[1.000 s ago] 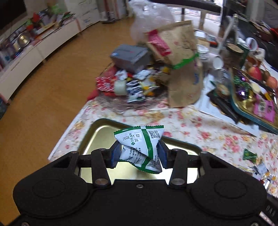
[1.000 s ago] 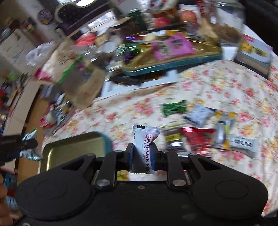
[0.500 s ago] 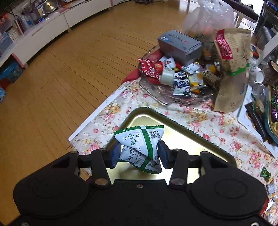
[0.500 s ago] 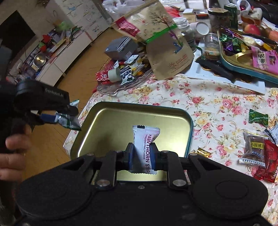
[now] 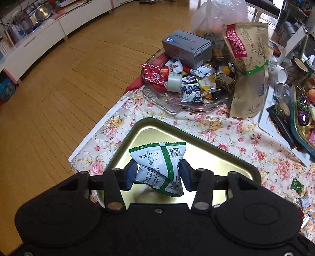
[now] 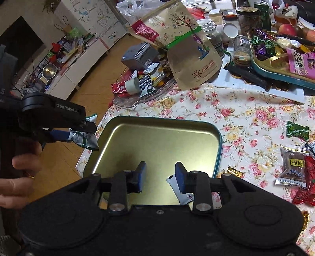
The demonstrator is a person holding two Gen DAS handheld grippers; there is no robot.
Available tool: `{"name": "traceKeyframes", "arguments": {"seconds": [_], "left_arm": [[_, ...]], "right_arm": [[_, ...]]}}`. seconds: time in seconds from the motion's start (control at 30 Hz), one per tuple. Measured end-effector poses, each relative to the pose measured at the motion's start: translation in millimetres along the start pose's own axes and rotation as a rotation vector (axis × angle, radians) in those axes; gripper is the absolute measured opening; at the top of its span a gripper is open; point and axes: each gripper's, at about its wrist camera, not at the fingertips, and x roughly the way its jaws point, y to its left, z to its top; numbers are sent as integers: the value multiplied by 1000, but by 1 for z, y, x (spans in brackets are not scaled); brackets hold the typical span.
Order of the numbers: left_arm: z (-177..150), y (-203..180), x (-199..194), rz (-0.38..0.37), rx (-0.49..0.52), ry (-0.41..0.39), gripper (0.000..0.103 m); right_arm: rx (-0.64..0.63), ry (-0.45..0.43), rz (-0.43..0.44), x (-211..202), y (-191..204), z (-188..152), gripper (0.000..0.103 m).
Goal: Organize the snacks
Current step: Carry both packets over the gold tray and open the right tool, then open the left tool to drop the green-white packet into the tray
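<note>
My left gripper (image 5: 157, 174) hung over the gold tray (image 5: 232, 157), jaws opening w/ the green-white packet (image 5: 159, 165) still btwn the pads. My right gripper (image 6: 160, 176) was opening; white strip packet (image 6: 182, 194) lay by its right finger, over the tray.

Floor (image 5: 65, 82): honey-coloured wooden boards, bare, reflecting soft light. Low white cabinet (image 5: 37, 45) runs along the far wall, its top crowded with small items, among them a metal bowl (image 5: 43, 12). Dark screen (image 6: 18, 42) stands above the cabinet. White wall panel (image 6: 98, 17) carries rabbit drawings. Tabletop wears a floral cloth (image 5: 226, 132).
</note>
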Motion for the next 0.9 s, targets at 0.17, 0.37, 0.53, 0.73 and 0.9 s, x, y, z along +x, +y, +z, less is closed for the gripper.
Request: {"name": "traceKeyframes", "arguments": {"seconds": [0.17,0.37,0.53,0.73,0.9], "left_arm": [[0,3,-1,-31,-16,2,55],[0,7,-1,-59,-40,9,55],[-1,10,1,-55,-60,13,56],[-3,1,-7,-47,-34,-19,55],[-9,-6,-12,-75,-84,-50,54]], "right_arm": [[-26,-5,-35,1,0,-2,36],[-37,5,-24,2,1,-4,36],[-44,10,-16,3,2,-4,36],[-40,5,-19,3,1,-3,36],[-33,-10,-55,1,-3,-4,37]]}}
